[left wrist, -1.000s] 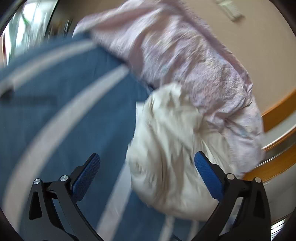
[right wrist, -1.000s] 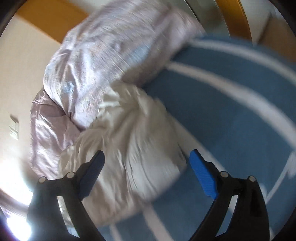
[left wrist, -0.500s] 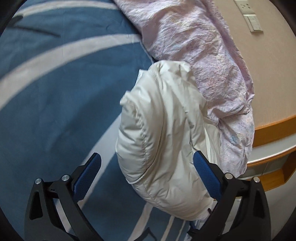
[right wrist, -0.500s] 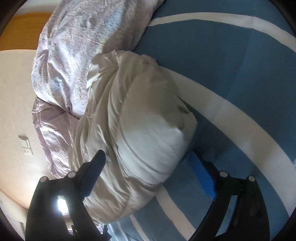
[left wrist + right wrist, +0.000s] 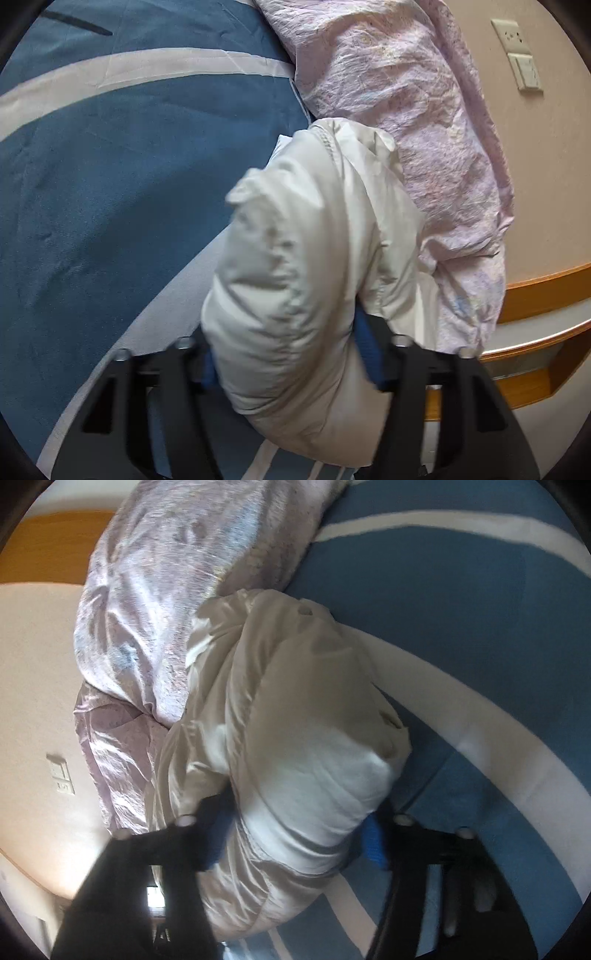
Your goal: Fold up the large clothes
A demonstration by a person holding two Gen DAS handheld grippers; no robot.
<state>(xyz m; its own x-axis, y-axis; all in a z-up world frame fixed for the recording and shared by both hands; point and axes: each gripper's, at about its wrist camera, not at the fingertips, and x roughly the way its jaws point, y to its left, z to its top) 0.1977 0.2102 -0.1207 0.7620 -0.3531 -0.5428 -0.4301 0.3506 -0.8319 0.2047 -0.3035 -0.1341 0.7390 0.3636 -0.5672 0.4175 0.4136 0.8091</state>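
On my far left is the bed, with a blue cover (image 5: 110, 184) that has wide white stripes. In the middle lies the puffy white jacket (image 5: 303, 280), bunched up on the cover and touching a pink blanket (image 5: 413, 122). My left gripper (image 5: 291, 362) has just been closing and now pinches the jacket. My right gripper (image 5: 295, 834) has just been closing too, and squeezes the jacket. On the right I see a tan wall (image 5: 546, 166), a switch (image 5: 526, 75) and a wooden shelf (image 5: 546, 291).
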